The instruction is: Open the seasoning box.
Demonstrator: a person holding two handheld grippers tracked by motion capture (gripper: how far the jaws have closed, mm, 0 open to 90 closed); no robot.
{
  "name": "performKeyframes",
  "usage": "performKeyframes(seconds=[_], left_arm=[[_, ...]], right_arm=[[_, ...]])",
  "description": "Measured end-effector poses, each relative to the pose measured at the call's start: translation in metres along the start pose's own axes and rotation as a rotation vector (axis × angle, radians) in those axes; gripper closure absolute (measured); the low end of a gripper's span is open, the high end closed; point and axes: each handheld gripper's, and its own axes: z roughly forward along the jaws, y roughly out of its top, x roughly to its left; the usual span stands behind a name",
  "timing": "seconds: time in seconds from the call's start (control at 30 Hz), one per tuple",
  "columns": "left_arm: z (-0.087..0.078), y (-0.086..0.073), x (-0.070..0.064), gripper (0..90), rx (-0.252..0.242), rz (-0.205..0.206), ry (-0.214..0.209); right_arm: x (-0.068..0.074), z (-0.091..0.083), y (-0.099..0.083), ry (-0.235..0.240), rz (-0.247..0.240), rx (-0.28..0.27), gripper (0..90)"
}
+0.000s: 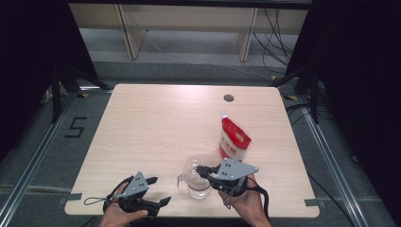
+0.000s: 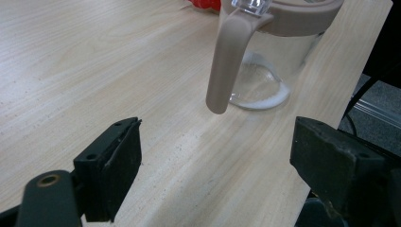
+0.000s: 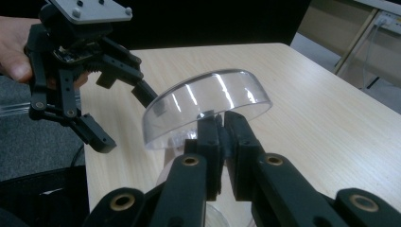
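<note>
Two grippers engaged: right gripper (image 3: 221, 124) clamps clear domed lid (image 3: 208, 106) lifted above beige-handled glass jar (image 2: 265, 52); left gripper (image 2: 215, 158) gapes beside jar; judged lid-removal step; next, set lid beside jar.

Two handheld grippers: left gripper (image 1: 153, 190), right gripper (image 1: 201, 170). One glass jug (image 1: 197, 187). One clear lid (image 3: 208, 106). One red-and-white pouch (image 1: 232, 139). One wooden table (image 1: 156, 127).

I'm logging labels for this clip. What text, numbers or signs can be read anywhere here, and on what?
"5": black mark on the grey floor left of the table.
Red and white pouch: white characters on its red front, too small and blurred to read.
Nothing legible on the clear jug, its lid or the grippers.
</note>
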Motion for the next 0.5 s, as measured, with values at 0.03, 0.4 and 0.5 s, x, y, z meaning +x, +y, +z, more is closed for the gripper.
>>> performKeyframes(seconds=[0.03,0.4,0.5], left_arm=[[0.0,0.0,0.0,17.1,0.0,-0.005,-0.001],[-0.001,0.0,-0.001,17.1,-0.031,-0.025,-0.018],[-0.001,0.0,-0.001,17.1,-0.032,-0.02,-0.013]], right_arm=[[0.001,0.0,0.001,0.002,0.005,0.006,85.9],[0.003,0.01,0.009,0.017,-0.021,0.0,85.7],[0.003,0.012,0.01,0.025,-0.02,0.0,85.7]])
